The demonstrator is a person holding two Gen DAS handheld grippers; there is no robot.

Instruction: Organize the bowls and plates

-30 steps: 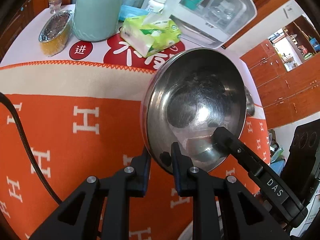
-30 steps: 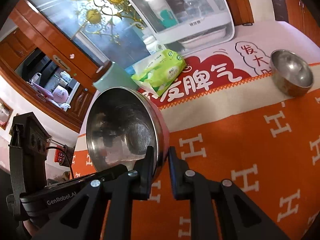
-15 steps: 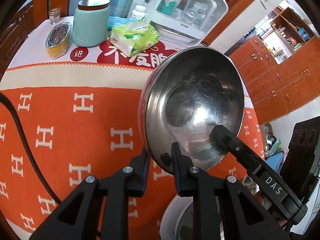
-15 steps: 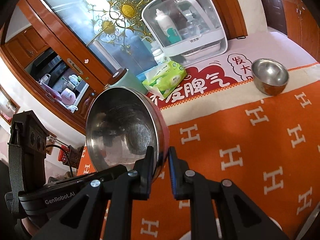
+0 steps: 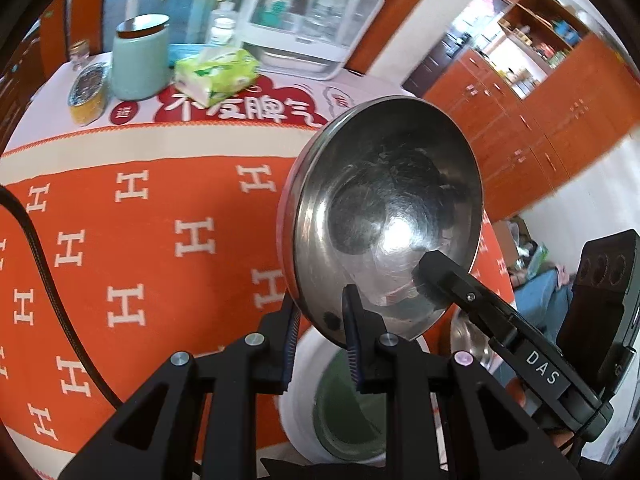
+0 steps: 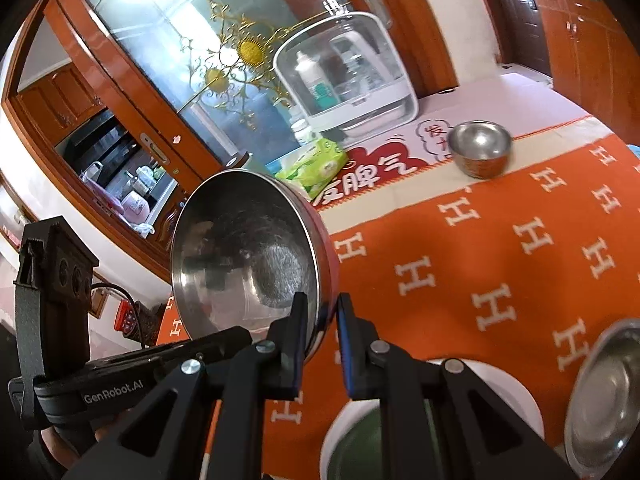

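A large steel bowl (image 5: 384, 224) is held in the air, tilted on edge, above the orange cloth. My left gripper (image 5: 320, 328) is shut on its rim at one side. My right gripper (image 6: 322, 324) is shut on the rim of the same bowl (image 6: 244, 256) at the other side. A white plate with a green centre (image 5: 332, 412) lies below at the table's near edge, also in the right wrist view (image 6: 500, 388). A steel dish (image 6: 608, 392) lies beside it. A small steel bowl (image 6: 480, 152) stands far back.
At the back of the table stand a clear white-framed storage box (image 6: 344, 76), a green tissue pack (image 5: 216, 72), a pale green jar (image 5: 138, 60) and a foil tin (image 5: 88, 92). A black cable (image 5: 44, 280) crosses the cloth at the left.
Both grippers have risen and pulled back towards the near edge with the large bowl. The white plate and the steel dish have come into view below.
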